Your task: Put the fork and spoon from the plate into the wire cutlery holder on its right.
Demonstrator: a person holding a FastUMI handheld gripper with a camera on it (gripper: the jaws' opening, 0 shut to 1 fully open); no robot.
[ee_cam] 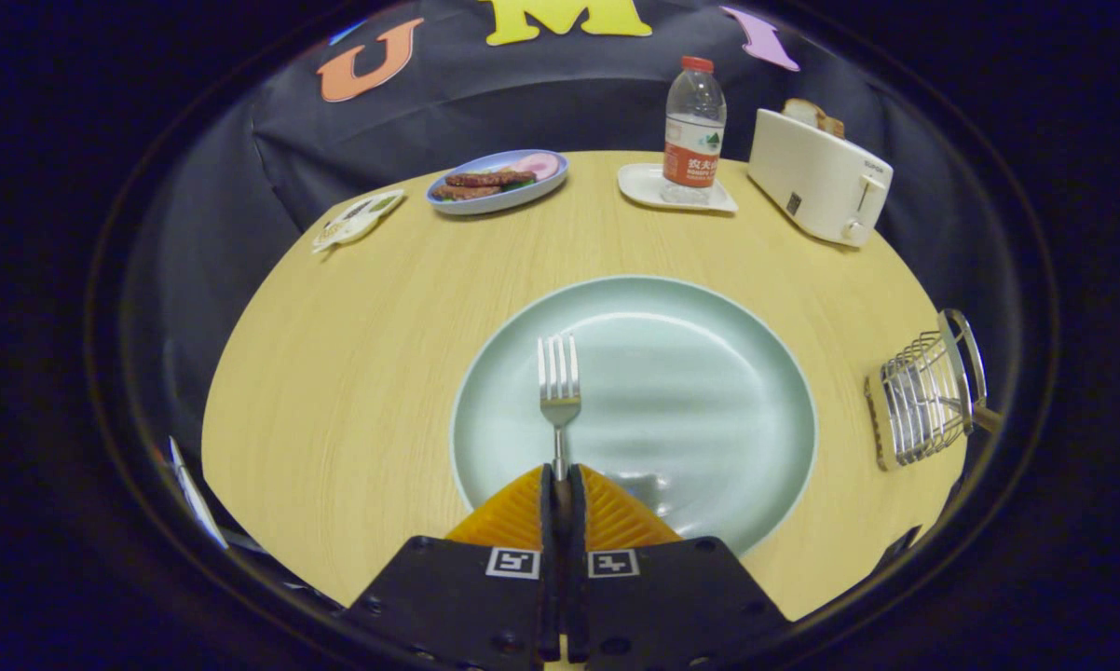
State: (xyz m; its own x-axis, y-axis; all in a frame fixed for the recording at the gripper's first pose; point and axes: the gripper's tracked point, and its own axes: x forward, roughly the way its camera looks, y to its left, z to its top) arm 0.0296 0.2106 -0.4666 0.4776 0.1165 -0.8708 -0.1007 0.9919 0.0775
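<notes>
A metal fork (558,387) points away from me over the pale green plate (709,373), its tines toward the far side. My gripper (560,480) is shut on the fork's handle, with both fingers pressed together around it. The handle's rear part is hidden between the fingers. To the right of the plate stands the wire cutlery holder (923,396), and a metal handle sticks out of it on its right side.
On the far side of the round wooden table (355,354) stand a blue plate of food (497,181), a water bottle (693,126) on a white tray (644,186), and a white toaster (819,175) with bread. A small white packet (357,220) lies at the far left.
</notes>
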